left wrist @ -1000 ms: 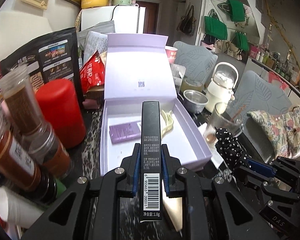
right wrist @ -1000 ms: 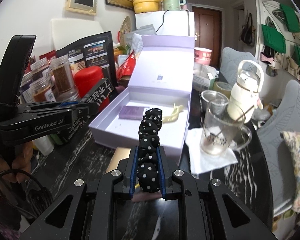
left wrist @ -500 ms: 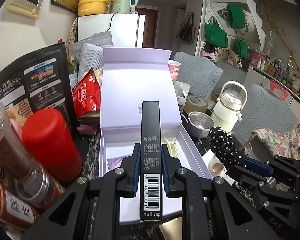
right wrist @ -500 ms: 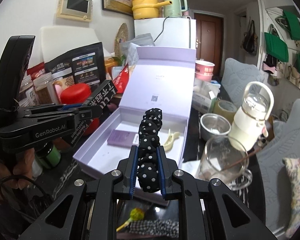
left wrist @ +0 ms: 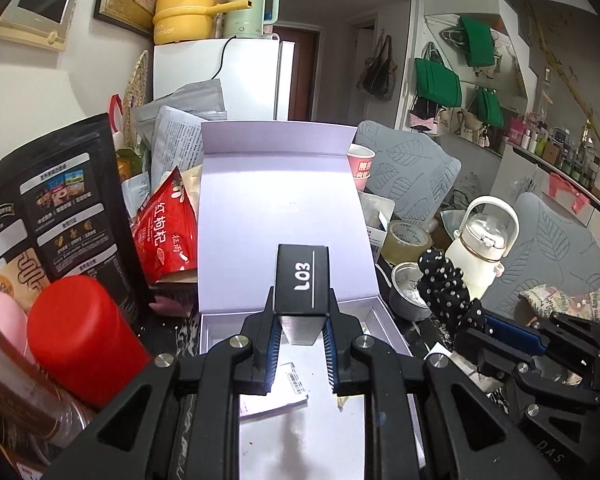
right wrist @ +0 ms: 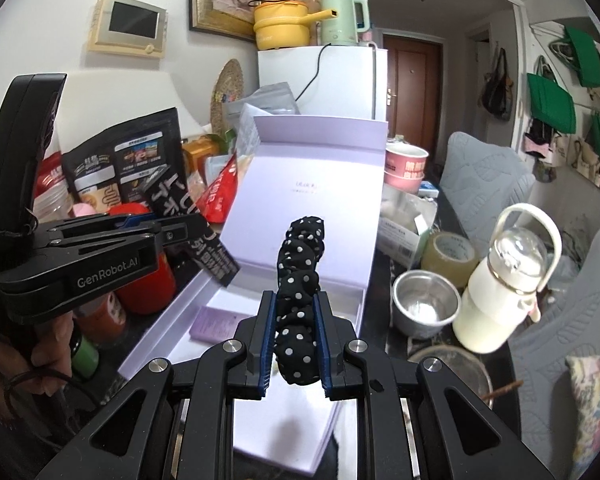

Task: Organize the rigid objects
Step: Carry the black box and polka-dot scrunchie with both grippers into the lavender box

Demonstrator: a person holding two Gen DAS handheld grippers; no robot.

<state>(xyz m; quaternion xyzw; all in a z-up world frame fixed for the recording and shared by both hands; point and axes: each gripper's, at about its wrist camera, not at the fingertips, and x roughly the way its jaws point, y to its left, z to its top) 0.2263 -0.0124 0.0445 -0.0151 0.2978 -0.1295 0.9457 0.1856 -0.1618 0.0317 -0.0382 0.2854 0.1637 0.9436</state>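
Observation:
My left gripper (left wrist: 301,344) is shut on a long black carton (left wrist: 302,286), end face marked L03, held tilted over the open lilac gift box (left wrist: 284,216). From the right wrist view the carton (right wrist: 198,216) hangs over the box's left wall. My right gripper (right wrist: 296,344) is shut on a black polka-dot hair band (right wrist: 300,276), held above the box tray (right wrist: 352,296). A purple card (right wrist: 214,324) lies inside the tray. The hair band also shows in the left wrist view (left wrist: 444,284).
Left of the box stand a red canister (left wrist: 80,336), spice jars (left wrist: 16,396), a black pouch (left wrist: 48,208) and a red snack bag (left wrist: 166,228). To the right are a steel cup (right wrist: 426,304), a white bottle (right wrist: 504,292), a tape roll (right wrist: 454,256).
Both grippers have moved forward and up over the open box. The black carton has tipped so its end face now shows. The glass on the right has dropped low in the right wrist view.

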